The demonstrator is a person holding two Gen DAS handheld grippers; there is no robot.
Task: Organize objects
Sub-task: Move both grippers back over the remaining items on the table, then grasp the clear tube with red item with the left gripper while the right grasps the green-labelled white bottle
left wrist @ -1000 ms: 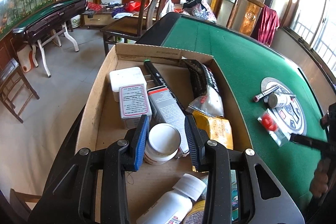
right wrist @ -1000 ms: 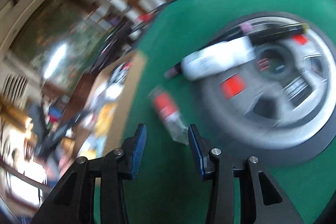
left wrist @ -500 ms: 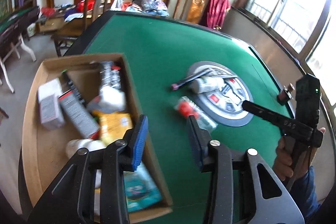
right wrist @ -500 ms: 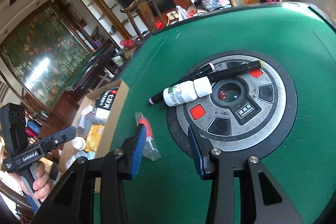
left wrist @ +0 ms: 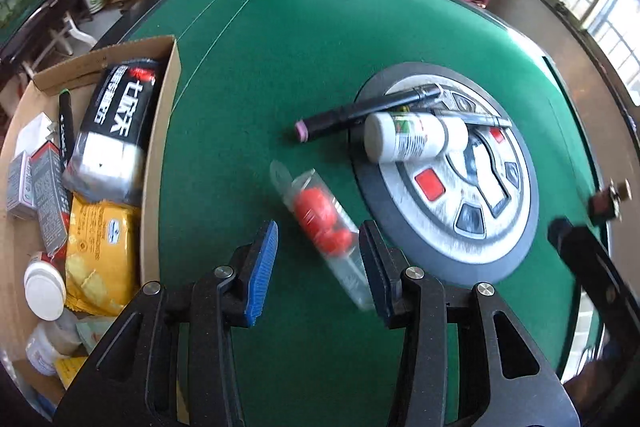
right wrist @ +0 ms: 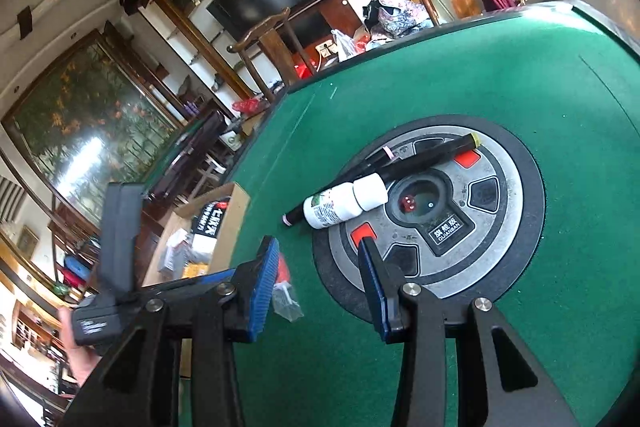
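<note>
**Both tools empty over the green desk**

Left tool (left wrist: 316, 267): jaws apart, nothing gripped. Clear packet with red contents (left wrist: 320, 223) lies flat on the desk (left wrist: 280, 47) between its fingers; contact at the right pad can't be told. Right tool (right wrist: 318, 283): jaws apart, empty, above the round centre panel (right wrist: 500, 227). Beyond: white bottle (left wrist: 412, 137) on its side on the panel rim, touching two black markers (left wrist: 360, 111). Cardboard box (left wrist: 160, 147) at the desk's left edge holds packets and jars.

On the felt: two markers (left wrist: 362, 111), one white bottle (left wrist: 414, 137), one clear packet (left wrist: 320, 219) (red contents).
</note>
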